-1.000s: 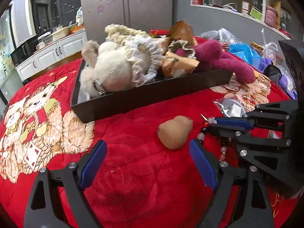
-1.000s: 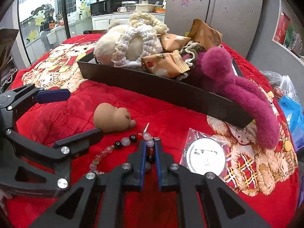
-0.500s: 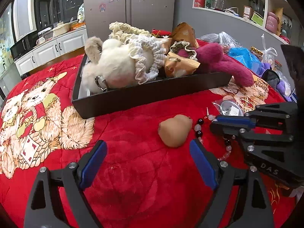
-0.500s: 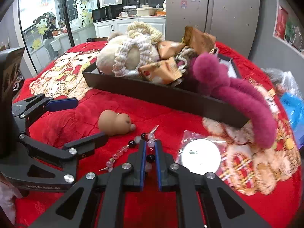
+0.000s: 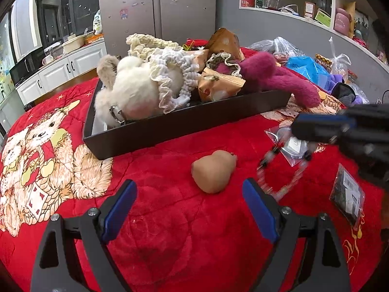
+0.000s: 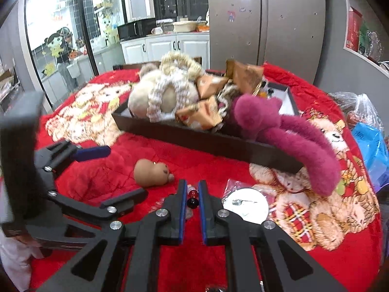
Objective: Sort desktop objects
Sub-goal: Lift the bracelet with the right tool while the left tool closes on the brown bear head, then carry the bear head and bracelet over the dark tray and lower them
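My right gripper [image 6: 192, 187] is shut on a bead bracelet [image 6: 192, 199] and holds it lifted above the red cloth; in the left wrist view the bracelet [image 5: 282, 170] hangs blurred under the right gripper [image 5: 297, 127]. My left gripper [image 5: 188, 194] is open and empty, low over the cloth, with a small brown toy [image 5: 214, 170] lying between and just beyond its fingertips. The toy [image 6: 152, 172] also shows in the right wrist view. A black tray [image 5: 184, 124] behind holds a white plush, snack packets and a magenta plush [image 5: 279, 80] that hangs over its rim.
A clear bag with a round disc [image 6: 245, 204] lies right of the bracelet. A small dark packet [image 5: 347, 194] lies at the right. Plastic bags [image 5: 306, 65] crowd the far right of the table. Fridge and cabinets stand behind.
My right gripper has lifted the bead bracelet off the cloth and moved up and to the right. The left gripper has stayed open near the brown toy.
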